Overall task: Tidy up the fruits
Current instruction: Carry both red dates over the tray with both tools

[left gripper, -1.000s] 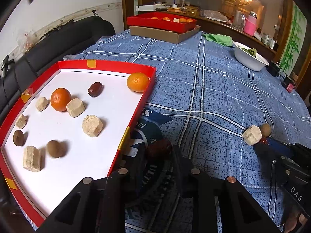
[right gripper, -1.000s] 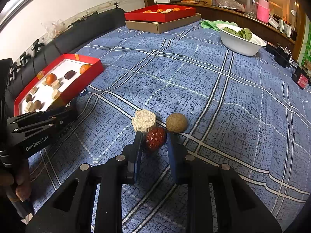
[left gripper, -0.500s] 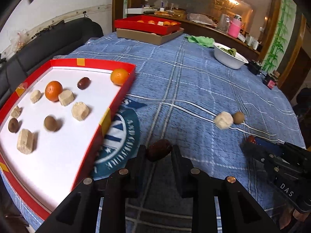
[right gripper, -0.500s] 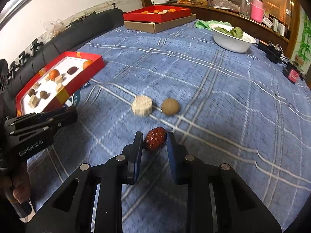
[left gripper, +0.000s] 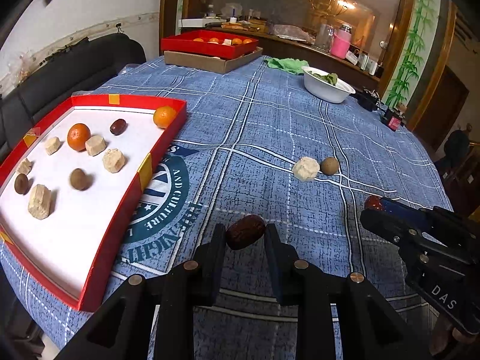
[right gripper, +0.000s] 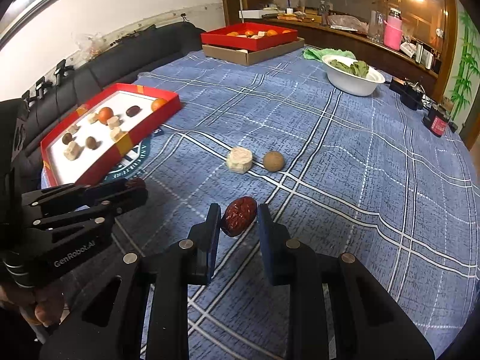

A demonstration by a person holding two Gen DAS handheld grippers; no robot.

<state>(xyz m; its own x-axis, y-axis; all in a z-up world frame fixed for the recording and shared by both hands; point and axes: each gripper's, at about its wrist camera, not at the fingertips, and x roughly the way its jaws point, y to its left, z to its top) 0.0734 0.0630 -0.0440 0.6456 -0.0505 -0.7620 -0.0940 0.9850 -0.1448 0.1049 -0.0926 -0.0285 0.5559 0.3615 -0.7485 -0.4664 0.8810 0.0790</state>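
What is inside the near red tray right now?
In the near red tray: two oranges, one dark date, five pale chunks and two brown round fruits. The tray's near wall hides the floor strip behind it.

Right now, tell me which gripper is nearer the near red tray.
Left. The left gripper hangs just off the near red tray's front corner; the right gripper is farther out over the blue tablecloth.

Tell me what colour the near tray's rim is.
Red, with small orange-yellow tape patches, on the near tray; clearest in the left wrist view.
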